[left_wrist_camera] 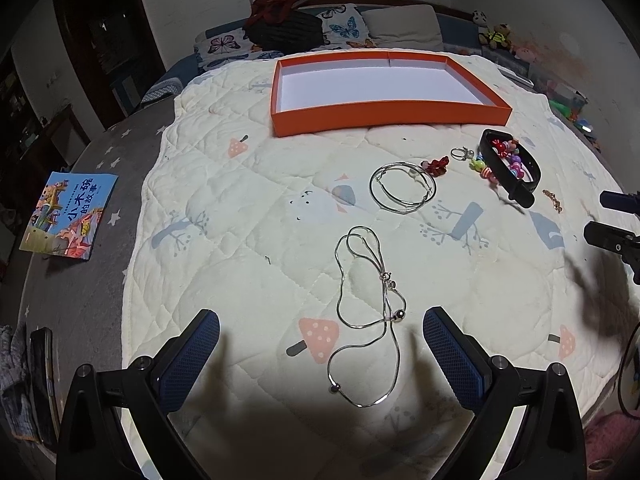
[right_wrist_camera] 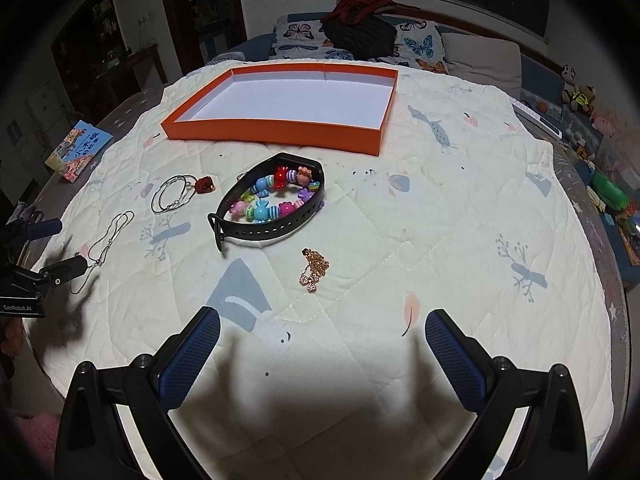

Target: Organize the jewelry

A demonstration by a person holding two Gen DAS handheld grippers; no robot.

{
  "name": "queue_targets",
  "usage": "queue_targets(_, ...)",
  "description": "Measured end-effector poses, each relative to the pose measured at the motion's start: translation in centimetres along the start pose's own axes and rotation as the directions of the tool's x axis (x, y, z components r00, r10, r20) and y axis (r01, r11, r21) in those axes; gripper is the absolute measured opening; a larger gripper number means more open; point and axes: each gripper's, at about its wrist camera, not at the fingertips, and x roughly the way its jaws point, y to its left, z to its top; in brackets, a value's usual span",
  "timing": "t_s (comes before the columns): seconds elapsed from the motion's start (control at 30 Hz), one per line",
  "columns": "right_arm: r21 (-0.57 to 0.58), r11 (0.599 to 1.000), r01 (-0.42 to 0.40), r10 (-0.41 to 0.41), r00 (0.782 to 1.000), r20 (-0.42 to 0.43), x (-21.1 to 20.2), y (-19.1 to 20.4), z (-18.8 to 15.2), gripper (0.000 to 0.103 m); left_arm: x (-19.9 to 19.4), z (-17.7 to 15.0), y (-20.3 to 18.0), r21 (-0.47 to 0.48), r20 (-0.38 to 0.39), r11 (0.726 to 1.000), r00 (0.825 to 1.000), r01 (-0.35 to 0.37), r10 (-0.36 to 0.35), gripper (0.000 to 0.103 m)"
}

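Jewelry lies scattered on a cream quilt (left_wrist_camera: 248,240) printed with mushrooms and trees. Nearest the left gripper (left_wrist_camera: 321,330), a silver chain necklace (left_wrist_camera: 368,316) trails in loose loops between its two blue-padded fingers (left_wrist_camera: 192,354), touching neither; the jaws stand wide apart above the quilt. Just beyond the necklace rest two thin silver hoops (left_wrist_camera: 402,187), with a small red ornament (left_wrist_camera: 436,164) and a ring (left_wrist_camera: 460,153) beside them.

The right gripper (right_wrist_camera: 322,330) also has its jaws spread wide, with nothing between them. Ahead of it, well short of the fingertips, sits a rose-gold chain (right_wrist_camera: 314,270) in a small heap. Farther on, a black strap (right_wrist_camera: 272,208) curls around a colourful bead bracelet (right_wrist_camera: 276,198), the beads partly inside its loop.

Beyond all the pieces lies an orange tray (right_wrist_camera: 276,130) with a white floor. Off the quilt's left edge is a picture book (left_wrist_camera: 70,216).
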Motion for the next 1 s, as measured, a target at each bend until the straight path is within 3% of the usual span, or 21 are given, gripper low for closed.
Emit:
queue_targets(0.8,-0.002,1.0,-0.017,0.017,1.0,0.001,0.3,0.14,-0.21,0.103,0.28,-0.16,0.58,-0.02,-0.008,1.0,1.0,-0.003,0.002,0.103)
queue_targets(1.0,-0.005,0.999,-0.044,0.044,0.999,0.002,0.41,0.01,0.05,0.088,0.18,-0.15,0.63,-0.027,-0.001,1.0,1.0,0.001,-0.001,0.103)
